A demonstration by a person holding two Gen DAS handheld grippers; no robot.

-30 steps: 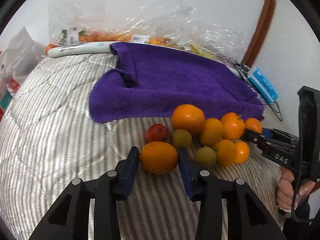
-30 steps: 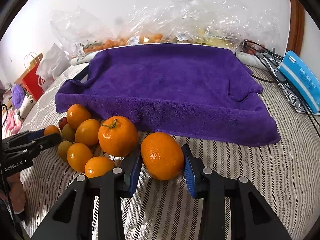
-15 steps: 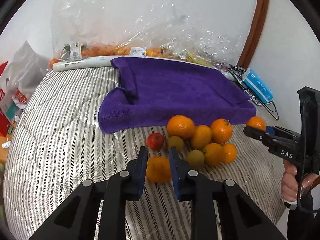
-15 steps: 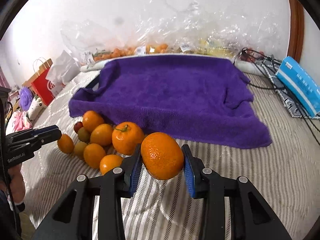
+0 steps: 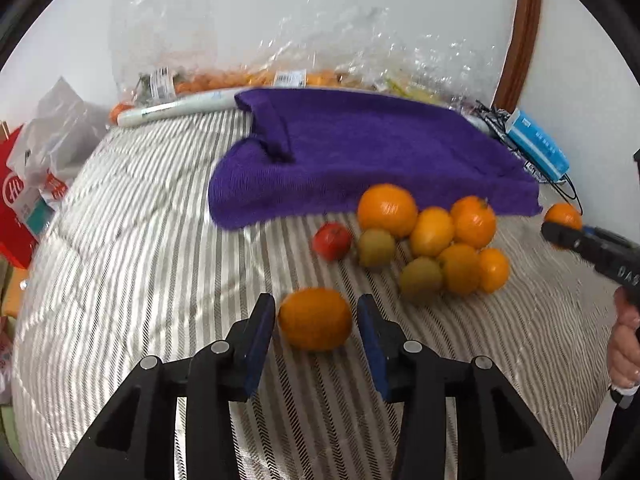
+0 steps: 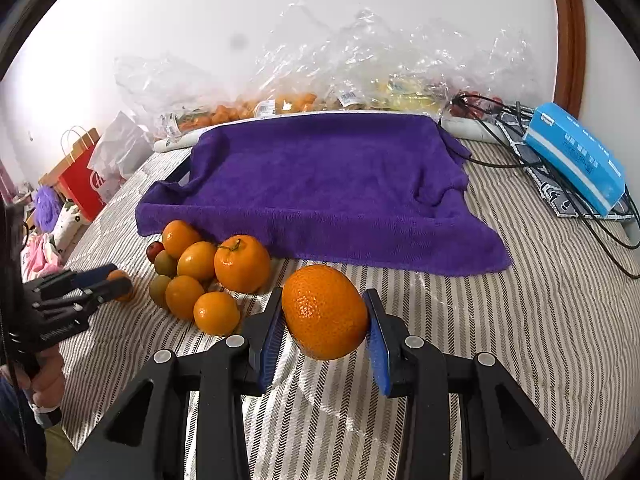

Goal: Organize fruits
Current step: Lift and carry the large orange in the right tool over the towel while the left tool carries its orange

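Holding, right side: my right gripper (image 6: 325, 330) has its blue pads pressed on both sides of a large orange (image 6: 324, 312), lifted off the striped bedcover (image 6: 540, 340).
Left gripper: my left gripper (image 5: 316, 330) has its jaws spread wide around a smaller orange (image 5: 315, 319); narrow gaps show on both sides, so I see no grip, and the fruit lies on the cover.
Fruit pile: a cluster of oranges, greenish fruits and one red fruit (image 5: 331, 241) sits just in front of the purple towel (image 6: 320, 184); the stemmed orange (image 6: 242, 263) is nearest my held one.
Towel: it is draped over a raised shape, mid-bed.
Background: clear plastic bags of produce (image 6: 280, 104) along the wall, a blue box (image 6: 576, 156) at right.
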